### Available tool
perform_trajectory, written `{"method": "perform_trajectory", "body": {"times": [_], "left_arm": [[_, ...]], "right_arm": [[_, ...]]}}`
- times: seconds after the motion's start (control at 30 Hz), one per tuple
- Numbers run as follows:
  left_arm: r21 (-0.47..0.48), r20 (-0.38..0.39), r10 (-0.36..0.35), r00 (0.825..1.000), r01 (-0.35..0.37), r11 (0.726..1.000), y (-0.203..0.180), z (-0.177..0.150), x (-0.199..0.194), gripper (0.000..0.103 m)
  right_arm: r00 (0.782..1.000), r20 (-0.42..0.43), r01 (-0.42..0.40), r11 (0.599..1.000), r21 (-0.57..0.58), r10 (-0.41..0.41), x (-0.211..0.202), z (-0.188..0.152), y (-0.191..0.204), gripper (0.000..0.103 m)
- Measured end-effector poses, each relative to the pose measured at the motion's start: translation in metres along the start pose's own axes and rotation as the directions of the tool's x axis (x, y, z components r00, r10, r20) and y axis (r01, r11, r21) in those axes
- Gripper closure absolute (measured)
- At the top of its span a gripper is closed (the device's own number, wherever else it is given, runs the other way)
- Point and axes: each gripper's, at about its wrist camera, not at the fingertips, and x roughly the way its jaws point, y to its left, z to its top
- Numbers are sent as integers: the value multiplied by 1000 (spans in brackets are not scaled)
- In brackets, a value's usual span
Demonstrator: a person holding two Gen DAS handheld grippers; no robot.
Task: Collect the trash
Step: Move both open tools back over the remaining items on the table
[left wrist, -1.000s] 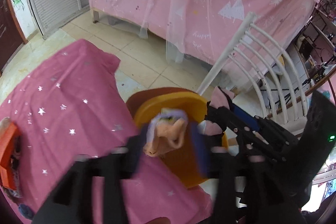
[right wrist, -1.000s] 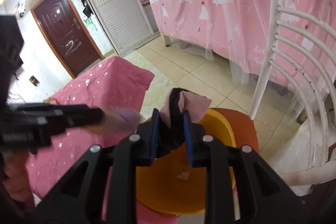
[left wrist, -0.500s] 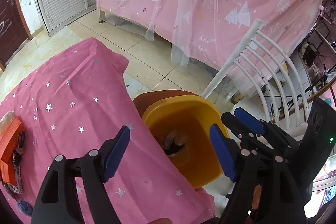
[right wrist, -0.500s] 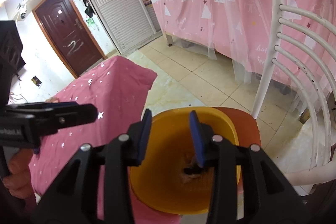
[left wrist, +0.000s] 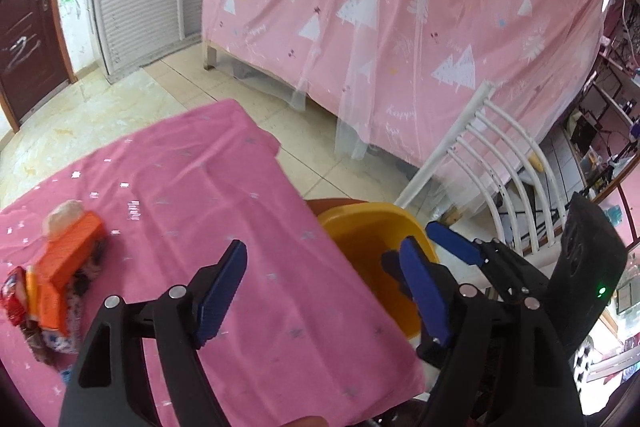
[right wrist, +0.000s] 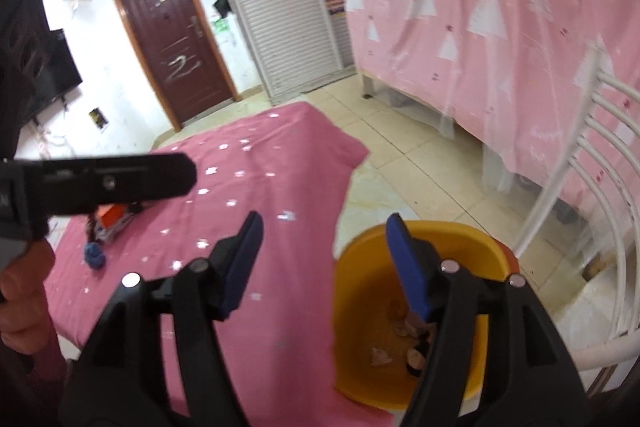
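A yellow bin (right wrist: 416, 311) stands on a red chair seat beside the table, with several scraps of trash (right wrist: 404, 339) at its bottom. My right gripper (right wrist: 324, 259) hangs above the table edge and the bin's rim, its jaws opening with nothing between them. My left gripper (left wrist: 320, 283) stands open and empty over the pink star-print tablecloth (left wrist: 192, 195), the bin (left wrist: 376, 247) at its right. An orange box (left wrist: 68, 255) lies in a pile of wrappers at the left of the table, a crumpled tissue (left wrist: 64, 213) behind it. A blue scrap (right wrist: 94, 255) lies near that pile.
A white slatted chair back (left wrist: 496, 163) rises behind the bin. A bed draped in pink tree-print cloth (left wrist: 400, 27) fills the background, across tiled floor (left wrist: 132, 87). A dark door (right wrist: 176, 47) and white louvred doors (right wrist: 280, 7) are far off. A hand (right wrist: 20, 291) holds the left gripper.
Both grippers let go of their trash, which dropped into the yellow bin, and their jaws spread apart. Both then swung left, away from the bin and over the pink cloth.
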Motion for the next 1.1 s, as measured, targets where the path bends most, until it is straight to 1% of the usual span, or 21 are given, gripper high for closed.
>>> {"method": "perform_trajectory", "body": {"times": [0.03,0.1,0.23,0.37,0.4,0.47,0.53,0.67,0.87,0.97,1.1], "left_arm": [[-7,9,3,1000,-3,1000,6,0,-6,30],[-15,25,6,1000,-5,1000,16,-1,-16,30],[-19,55,56,997,-55,998,41,-4,-38,30],[-58,79,109,991,-105,993,79,-7,-59,30],[-72,82,124,989,-118,990,90,-7,-64,30],[-95,85,153,984,-145,985,109,-8,-71,30],[-119,84,180,980,-169,978,128,-9,-77,30],[-155,85,205,975,-190,969,154,-11,-83,29],[-173,91,235,968,-217,961,182,-20,-92,27],[-179,81,259,963,-241,954,202,-24,-95,27],[-184,49,281,958,-268,946,227,-31,-96,26]], "right_arm": [[1000,0,-12,1000,-5,12,1,1,6,41],[999,-1,-33,999,-12,33,4,3,17,34],[998,-18,-60,998,-34,60,13,10,41,33],[996,-38,-79,995,-69,76,20,12,67,32],[995,-46,-88,993,-77,85,23,13,75,27],[994,-54,-103,991,-90,99,27,14,90,22],[992,-64,-113,987,-113,107,30,14,104,22],[989,-90,-127,980,-156,113,39,13,127,22],[985,-116,-146,969,-200,125,47,13,154,22],[983,-128,-156,963,-219,131,52,14,168,21],[981,-146,-161,960,-228,129,63,16,183,18]]}}
